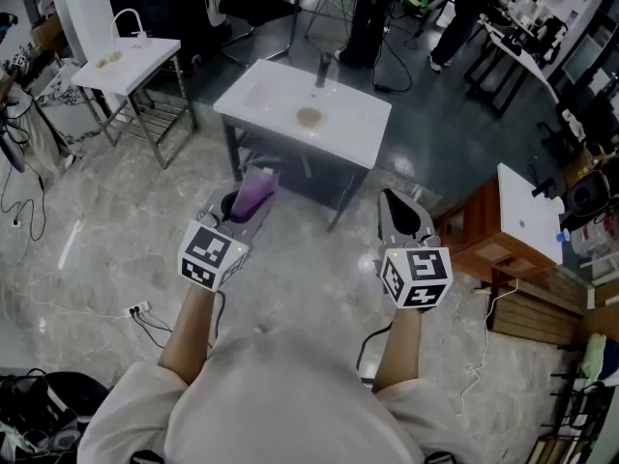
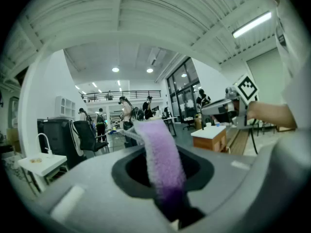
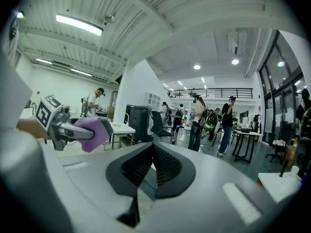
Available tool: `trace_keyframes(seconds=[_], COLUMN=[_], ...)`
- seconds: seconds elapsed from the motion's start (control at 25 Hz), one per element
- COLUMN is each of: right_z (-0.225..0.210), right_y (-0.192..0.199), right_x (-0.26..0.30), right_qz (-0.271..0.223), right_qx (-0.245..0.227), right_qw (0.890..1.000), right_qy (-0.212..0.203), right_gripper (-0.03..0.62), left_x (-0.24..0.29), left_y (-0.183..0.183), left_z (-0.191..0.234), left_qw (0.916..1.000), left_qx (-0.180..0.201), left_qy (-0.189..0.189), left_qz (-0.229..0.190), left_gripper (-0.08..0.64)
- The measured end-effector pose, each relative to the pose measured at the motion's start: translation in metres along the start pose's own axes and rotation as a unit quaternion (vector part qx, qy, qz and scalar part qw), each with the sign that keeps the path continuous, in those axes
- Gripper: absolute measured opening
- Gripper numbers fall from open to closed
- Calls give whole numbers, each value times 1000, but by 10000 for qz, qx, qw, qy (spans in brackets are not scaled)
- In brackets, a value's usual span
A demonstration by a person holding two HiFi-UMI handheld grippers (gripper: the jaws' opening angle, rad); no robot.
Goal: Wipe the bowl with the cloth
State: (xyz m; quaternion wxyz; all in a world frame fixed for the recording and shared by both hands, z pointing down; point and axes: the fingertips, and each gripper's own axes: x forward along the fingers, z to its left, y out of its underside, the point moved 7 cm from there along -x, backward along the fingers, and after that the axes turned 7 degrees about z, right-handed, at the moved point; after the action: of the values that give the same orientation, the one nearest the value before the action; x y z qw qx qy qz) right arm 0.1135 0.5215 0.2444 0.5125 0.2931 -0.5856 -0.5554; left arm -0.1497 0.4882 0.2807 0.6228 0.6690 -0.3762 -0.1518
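The cloth is purple and fluffy. It is folded into a thick strip, and it stands up from between the jaws of your left gripper. These jaws are closed on its lower end, so the cloth is in your left gripper, in the air over the floor, in front of you and to your left. Your right gripper has its jaws pressed together and there is nothing between them.

Ahead of you stands a white sink table with a tap at its far edge. In its shallow basin lies a brownish round thing. It is too small to tell whether it is the bowl. A second white sink table stands further to the left, with a few small pale things on its top.

The two grippers are well apart from each other, and both are short of the near edge of the sink table. The grey stone floor between you and the table is open. A cable with a power strip lies on the floor at your left. At your right, near the right gripper, stands a wooden cabinet with a white top.
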Motion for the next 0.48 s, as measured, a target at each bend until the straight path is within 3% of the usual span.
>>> trace_keyframes(seconds=[0.16,0.36,0.48], right_z=[4,-2,-9], right_y=[-5,-9,-6], right_x=[13,16,22], right_qz=[-72,-284,-189], right_qx=[-21,449,414], right_qw=[9999,9975,9975], right_qy=[-99,-462,-535], right_gripper=[8,6,6], left_x=[5,13,22], left_y=[0,-3,-6], left_z=[8,10,11], left_qw=[10000,10000,10000], left_qx=[17,8,31], left_qy=[0,10,-25], left_qz=[-14,-22,-8], left_gripper=[94,94,94])
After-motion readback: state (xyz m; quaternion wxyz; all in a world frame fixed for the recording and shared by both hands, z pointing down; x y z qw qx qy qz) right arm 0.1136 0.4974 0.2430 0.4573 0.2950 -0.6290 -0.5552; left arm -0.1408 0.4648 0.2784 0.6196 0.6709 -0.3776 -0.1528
